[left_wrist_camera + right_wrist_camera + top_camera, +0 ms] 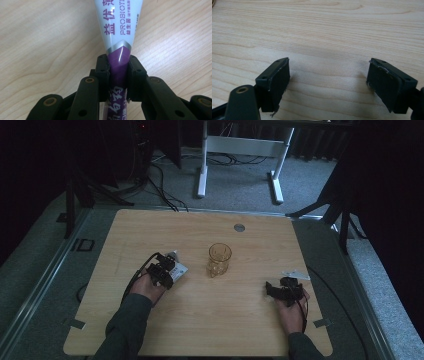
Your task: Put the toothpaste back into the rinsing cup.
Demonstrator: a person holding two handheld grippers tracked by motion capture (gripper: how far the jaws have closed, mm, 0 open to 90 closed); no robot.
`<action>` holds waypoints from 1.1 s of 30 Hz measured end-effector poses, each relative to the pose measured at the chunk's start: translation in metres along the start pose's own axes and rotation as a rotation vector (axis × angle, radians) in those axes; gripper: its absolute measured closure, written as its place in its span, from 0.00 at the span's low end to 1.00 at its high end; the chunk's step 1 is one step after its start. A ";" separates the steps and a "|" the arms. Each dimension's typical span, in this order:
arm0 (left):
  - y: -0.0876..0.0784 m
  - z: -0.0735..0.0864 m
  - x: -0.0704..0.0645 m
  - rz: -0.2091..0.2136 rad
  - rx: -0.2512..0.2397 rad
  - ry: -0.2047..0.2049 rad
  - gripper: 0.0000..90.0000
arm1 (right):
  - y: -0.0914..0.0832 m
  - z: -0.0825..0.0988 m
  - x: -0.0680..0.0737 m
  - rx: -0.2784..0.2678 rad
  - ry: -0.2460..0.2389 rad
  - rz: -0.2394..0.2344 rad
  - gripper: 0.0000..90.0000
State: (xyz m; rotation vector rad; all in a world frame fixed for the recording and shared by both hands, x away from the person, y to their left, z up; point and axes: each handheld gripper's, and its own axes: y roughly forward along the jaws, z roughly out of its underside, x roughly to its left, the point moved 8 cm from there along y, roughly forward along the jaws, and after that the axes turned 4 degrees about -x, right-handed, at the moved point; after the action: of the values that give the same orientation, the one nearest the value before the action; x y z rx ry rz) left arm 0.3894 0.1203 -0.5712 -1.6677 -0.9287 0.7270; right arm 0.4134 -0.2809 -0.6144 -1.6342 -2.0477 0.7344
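One amber glass tumbler (219, 259) stands on the bench (200, 330), between the two grippers, nothing visible inside. One purple-and-white tube (119, 40) is pinched tight between the left gripper (119, 75) fingers. The right gripper (328, 85) fingers gape wide, holding nothing, over bare bench.

The counter (200, 320) is showing pale wood with a flowing brown grain. The tube (119, 37) is showing white above and purple below, a silver chevron band dividing them, with purple characters and "PROBIOTI" lettering on the white. The left tongs (119, 67) and right tongs (328, 85) are appearing matte black with brass-coloured rivets. The glass (220, 260) is glowing amber, faceted. The sleeves (125, 330) are appearing dark green. The floor (240, 185) is showing grey carpet.
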 end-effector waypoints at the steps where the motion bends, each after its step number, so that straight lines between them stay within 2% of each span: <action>1: -0.001 -0.001 0.001 -0.001 -0.010 -0.002 0.83 | 0.000 0.000 0.000 0.000 0.000 0.000 0.21; 6: -0.011 -0.006 0.005 -0.004 -0.092 -0.041 0.83 | 0.000 0.000 0.000 0.000 0.000 0.000 0.20; 10: -0.018 -0.010 0.006 0.050 -0.153 -0.065 0.83 | 0.000 0.000 0.000 0.000 0.000 0.000 0.21; 17: -0.029 -0.017 0.008 0.052 -0.251 -0.082 0.83 | 0.000 0.000 0.000 0.000 0.000 0.000 0.21; 27: -0.050 -0.030 0.006 0.039 -0.425 -0.069 0.83 | 0.000 0.000 0.000 0.000 -0.002 0.000 0.21; 33: -0.058 -0.034 0.004 0.044 -0.478 -0.043 0.83 | 0.000 0.000 0.000 -0.001 -0.002 0.000 0.21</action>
State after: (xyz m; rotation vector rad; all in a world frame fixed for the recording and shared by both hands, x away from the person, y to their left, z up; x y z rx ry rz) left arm 0.4067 0.1160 -0.5062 -2.0999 -1.1636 0.6002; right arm 0.4135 -0.2811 -0.6144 -1.6346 -2.0496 0.7358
